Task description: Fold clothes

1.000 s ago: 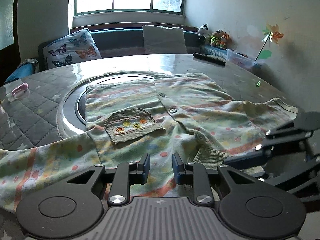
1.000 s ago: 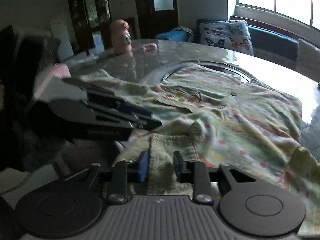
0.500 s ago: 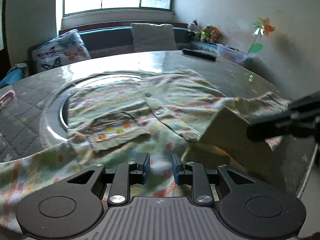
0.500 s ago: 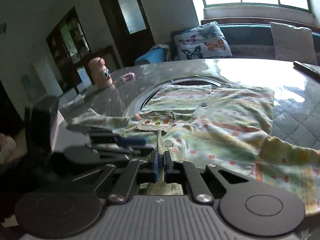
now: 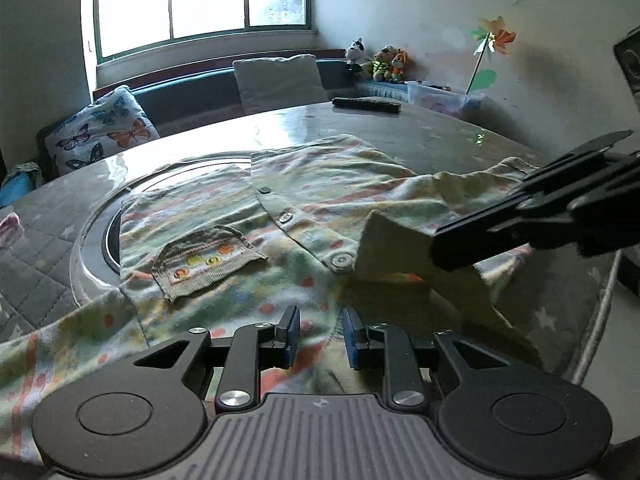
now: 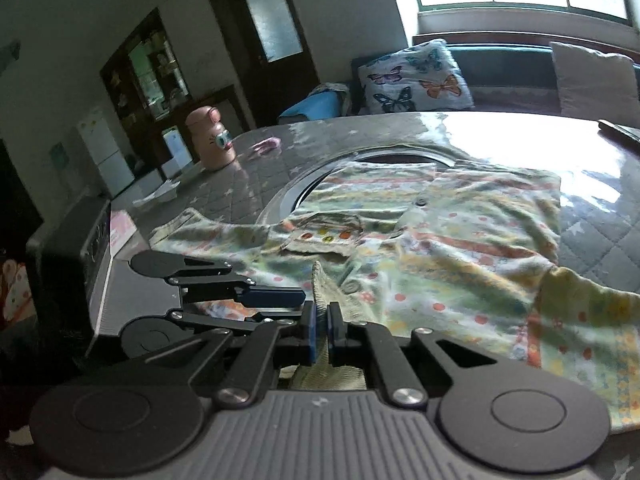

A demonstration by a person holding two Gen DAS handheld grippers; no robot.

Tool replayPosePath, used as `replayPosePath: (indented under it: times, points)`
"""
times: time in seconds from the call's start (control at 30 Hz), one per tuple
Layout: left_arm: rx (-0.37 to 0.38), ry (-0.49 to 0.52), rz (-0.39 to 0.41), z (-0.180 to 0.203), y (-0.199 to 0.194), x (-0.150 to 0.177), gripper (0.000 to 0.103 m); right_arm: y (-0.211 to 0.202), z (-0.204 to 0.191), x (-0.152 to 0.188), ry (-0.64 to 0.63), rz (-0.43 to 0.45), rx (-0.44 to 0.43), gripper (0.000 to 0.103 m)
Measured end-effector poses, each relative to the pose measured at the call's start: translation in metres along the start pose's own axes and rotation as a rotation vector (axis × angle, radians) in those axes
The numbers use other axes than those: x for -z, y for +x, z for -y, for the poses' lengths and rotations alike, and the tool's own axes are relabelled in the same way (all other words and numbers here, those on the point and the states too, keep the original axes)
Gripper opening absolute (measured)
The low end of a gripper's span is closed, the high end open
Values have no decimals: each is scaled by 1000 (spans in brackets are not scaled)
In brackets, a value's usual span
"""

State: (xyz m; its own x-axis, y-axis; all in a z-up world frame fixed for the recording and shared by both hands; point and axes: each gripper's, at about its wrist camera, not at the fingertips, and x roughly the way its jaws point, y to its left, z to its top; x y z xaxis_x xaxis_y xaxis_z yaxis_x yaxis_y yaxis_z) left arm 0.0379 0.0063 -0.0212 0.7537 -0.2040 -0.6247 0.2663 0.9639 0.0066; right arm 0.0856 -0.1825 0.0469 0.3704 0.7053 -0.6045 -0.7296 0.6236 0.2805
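Tabletop (image 5: pixel 440 140): cardigan (image 5: pixel 320 184), apparently tool-pinched (image 6: pixel 320 334).

No text, label or number is legible.

A pale green buttoned shirt (image 5: pixel 320 200) with orange dots, stripes and a ribbed chest pocket is spread front-up across the table's (image 5: pixel 440 140) middle, one near corner of its hem being lifted clear.
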Motion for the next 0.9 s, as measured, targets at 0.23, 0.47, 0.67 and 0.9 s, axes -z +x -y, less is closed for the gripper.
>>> replayPosePath:
  times: [0.23, 0.47, 0.67, 0.9]
  points:
    - [26, -38, 12, -11, -14, 9, 29, 16, -16, 8, -96, -55, -18, 4]
    - [-38, -78, 68, -33, -38, 2, 28, 24, -17, 10, -111, -102, -43, 7]
    - [-9, -69, 115, -29, -39, -16, 28, 21, -5, 0, -80, -53, 5, 8]
    - [69, -41, 92, -12, -15, -29, 27, 51, -16, 18, -144, -148, -42, 10]
